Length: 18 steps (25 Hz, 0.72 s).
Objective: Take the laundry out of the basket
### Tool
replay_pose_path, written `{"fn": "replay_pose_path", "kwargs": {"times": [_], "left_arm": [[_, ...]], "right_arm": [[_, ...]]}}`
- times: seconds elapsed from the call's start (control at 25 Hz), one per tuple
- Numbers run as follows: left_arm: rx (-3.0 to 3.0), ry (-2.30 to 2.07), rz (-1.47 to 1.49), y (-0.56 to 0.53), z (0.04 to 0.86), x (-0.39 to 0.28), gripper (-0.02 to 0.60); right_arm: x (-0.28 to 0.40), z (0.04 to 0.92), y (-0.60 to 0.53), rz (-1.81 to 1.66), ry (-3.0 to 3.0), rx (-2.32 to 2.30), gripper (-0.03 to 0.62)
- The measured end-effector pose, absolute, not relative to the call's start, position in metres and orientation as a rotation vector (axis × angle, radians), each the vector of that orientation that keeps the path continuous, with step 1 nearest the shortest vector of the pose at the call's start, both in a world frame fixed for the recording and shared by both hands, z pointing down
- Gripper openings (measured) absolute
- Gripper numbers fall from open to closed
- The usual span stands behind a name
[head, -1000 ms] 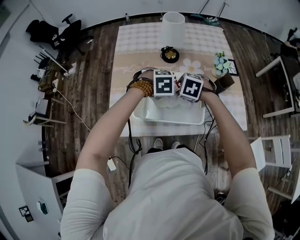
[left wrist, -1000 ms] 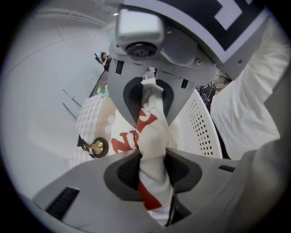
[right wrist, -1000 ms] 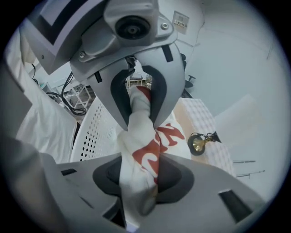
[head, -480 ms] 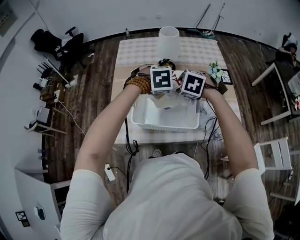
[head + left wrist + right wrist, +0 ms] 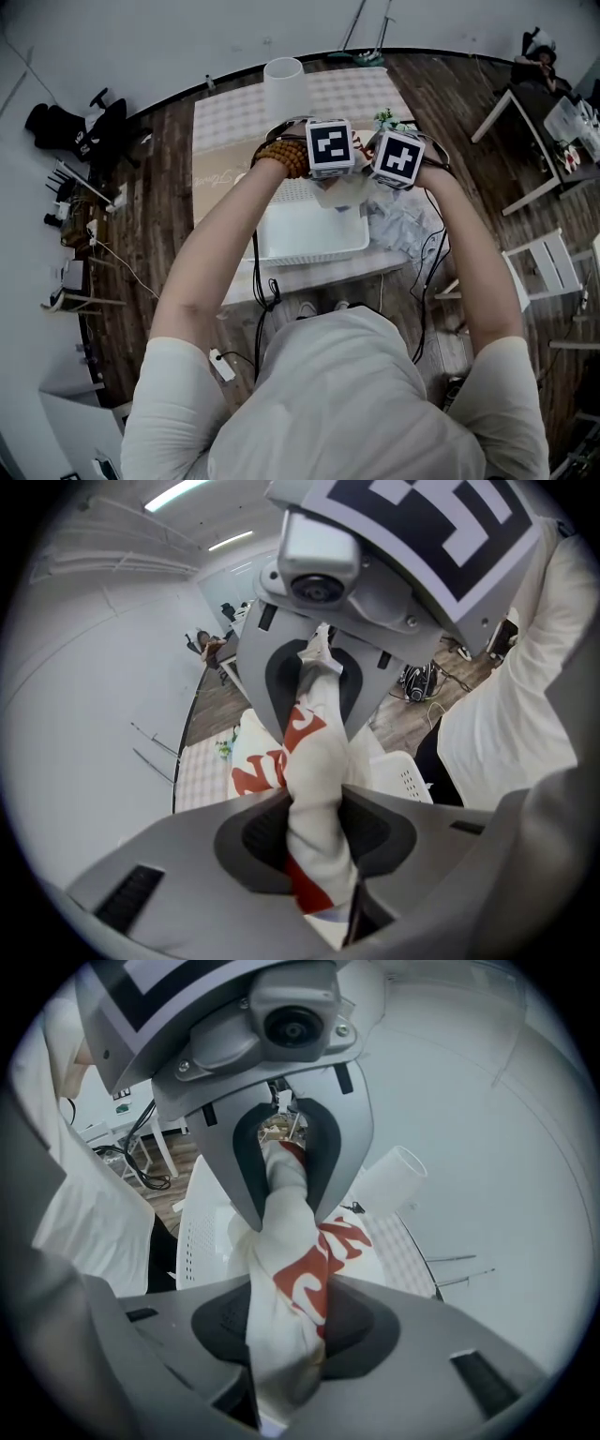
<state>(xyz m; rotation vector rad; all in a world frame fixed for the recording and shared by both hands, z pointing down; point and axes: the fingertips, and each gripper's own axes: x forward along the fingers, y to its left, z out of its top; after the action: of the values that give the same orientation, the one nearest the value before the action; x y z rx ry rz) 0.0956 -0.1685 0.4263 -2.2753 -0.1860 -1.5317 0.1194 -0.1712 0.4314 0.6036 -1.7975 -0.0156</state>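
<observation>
White garment (image 5: 314, 761) with red lettering, bunched, pinched tight in both left gripper (image 5: 317, 832) and right gripper (image 5: 286, 1321), grippers side by side, garment over white laundry basket (image 5: 281, 253), at its 1 o'clock corner.

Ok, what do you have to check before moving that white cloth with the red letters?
1. Left gripper shut on the cloth: ok.
2. Right gripper shut on it: ok.
3. Cloth hanging free of the basket: cannot tell, the head view looks down from above.
4. Table right of the basket bare: not ok, a crumpled heap lies there.
</observation>
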Motion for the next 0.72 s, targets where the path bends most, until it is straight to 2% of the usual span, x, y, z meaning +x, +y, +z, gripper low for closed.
{"fn": "replay_pose_path", "kwargs": {"times": [0.16,0.4,0.72], "left_arm": [[-2.313,-0.422,-1.535,-0.124,0.432,0.143,0.152],[-2.174,-0.364,-1.241,-0.121,0.405,0.246,0.152],[-2.14,-0.524,-1.201,-0.072,0.416,0.295,0.152]], "right_arm": [[0.177,0.426,-0.15,0.047,-1.742,0.701,0.155],[0.255,0.421,-0.106,0.157,-1.661,0.833,0.155],[0.306,0.43,-0.061,0.261,-1.629,0.92,0.155]]}}
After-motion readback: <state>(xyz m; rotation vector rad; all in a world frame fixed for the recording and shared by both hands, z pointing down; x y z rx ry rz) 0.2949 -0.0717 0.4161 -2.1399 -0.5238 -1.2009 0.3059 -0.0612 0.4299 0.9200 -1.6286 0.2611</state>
